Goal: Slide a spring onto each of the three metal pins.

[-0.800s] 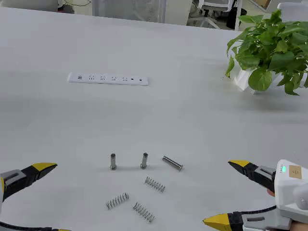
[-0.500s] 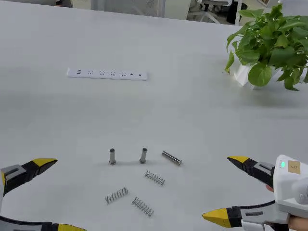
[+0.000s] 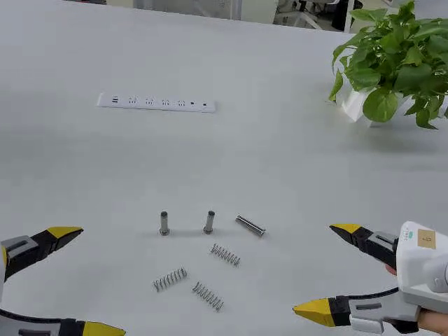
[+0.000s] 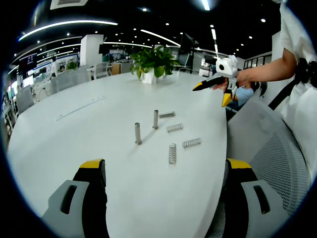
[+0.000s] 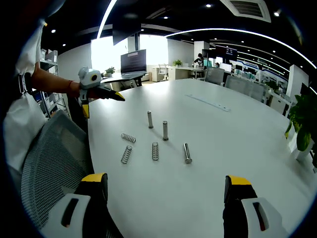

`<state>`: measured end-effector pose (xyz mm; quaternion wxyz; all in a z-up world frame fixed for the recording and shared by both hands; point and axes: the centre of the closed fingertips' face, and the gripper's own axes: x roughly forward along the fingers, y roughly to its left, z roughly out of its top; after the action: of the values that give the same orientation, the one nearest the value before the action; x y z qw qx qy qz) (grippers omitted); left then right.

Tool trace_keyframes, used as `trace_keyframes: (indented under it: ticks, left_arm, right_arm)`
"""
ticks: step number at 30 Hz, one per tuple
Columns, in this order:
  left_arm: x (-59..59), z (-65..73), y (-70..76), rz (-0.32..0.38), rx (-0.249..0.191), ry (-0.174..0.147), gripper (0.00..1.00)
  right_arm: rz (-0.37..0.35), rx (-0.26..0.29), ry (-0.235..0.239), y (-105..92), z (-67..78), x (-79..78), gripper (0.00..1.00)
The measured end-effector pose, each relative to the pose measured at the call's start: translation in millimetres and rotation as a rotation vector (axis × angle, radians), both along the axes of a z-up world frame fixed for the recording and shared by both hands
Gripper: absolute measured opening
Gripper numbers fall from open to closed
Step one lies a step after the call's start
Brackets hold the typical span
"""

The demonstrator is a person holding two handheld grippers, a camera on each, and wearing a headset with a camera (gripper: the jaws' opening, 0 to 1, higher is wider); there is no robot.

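1. The left gripper point(image 3: 94, 280) and right gripper point(image 3: 316, 269) hover over the worktop's point(image 3: 280, 161) near edge, jaws wide, empty.
2. Between them the left pin point(image 3: 164, 223) and middle pin point(image 3: 209, 221) stand upright; the right pin point(image 3: 250, 225) lies flat.
3. The springs point(image 3: 208, 296) lie loose nearer that edge.

Even, bright overhead light fills the head view: the table point(image 3: 280, 154) reads flat pale grey with no glare, and focus is sharp enough to show coils on the springs point(image 3: 225, 255). The pins point(image 3: 164, 223) lay short, faint shadows on the table; the plant point(image 3: 395, 49) lays a softer one. Both gripper views are fisheye, so the table's edge bows. Above the table the ceiling is dark, with strip lights point(image 4: 69, 23) bent into arcs, and a window point(image 5: 157, 49) beyond the table is blown out white.
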<state>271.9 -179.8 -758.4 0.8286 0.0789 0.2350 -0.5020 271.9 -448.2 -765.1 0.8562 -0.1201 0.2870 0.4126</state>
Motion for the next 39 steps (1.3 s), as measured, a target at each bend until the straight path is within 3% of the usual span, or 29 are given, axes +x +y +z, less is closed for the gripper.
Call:
trace_keyframes:
  ticks: [23,39]
  left_arm:
    - [-0.1,-1.8,-0.1,-0.005,-0.005,0.008,0.99]
    - [6.2,2.5,-0.1,-0.002,-0.018,0.003,0.99]
  right_arm:
    - [0.017,-0.018,0.021,0.2,-2.0,1.0,0.97]
    - [0.051,-0.024,0.015,12.6,10.1,24.5,0.94]
